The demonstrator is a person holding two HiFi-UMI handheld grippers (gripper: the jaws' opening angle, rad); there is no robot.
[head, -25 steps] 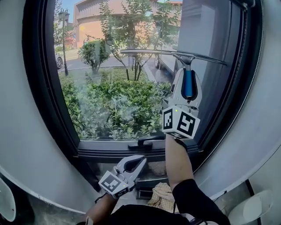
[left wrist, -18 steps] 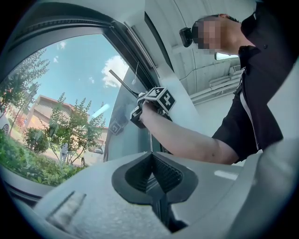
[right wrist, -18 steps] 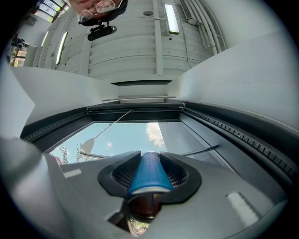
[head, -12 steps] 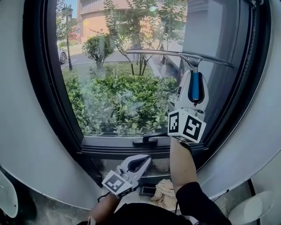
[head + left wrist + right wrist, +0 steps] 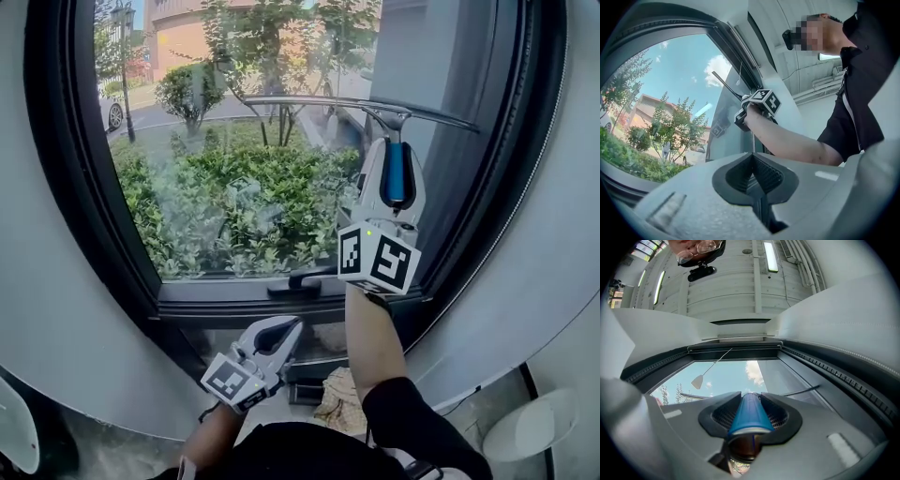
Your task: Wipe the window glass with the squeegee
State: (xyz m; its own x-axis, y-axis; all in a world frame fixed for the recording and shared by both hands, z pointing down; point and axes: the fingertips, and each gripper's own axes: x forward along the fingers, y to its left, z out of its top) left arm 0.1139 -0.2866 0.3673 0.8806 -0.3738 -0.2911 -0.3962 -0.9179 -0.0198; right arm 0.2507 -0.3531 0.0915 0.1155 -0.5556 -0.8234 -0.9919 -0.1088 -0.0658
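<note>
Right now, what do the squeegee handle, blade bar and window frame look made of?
Handle: probably smooth blue plastic, soft sheen. Blade bar: bright metal, likely steel or aluminium; thin, with glints. Window frame: dark and matte, painted metal or plastic; can't tell which.

Under the window (image 5: pixel 234 197), a pale sill (image 5: pixel 284 409) shows only in part. A crumpled beige cloth (image 5: pixel 343 411) lies on it, just beside a small dark object (image 5: pixel 305 392), too unclear to name.

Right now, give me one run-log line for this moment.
right gripper: shut on squeegee | blade: high on window glass | left gripper: shut, empty, below sill
</note>
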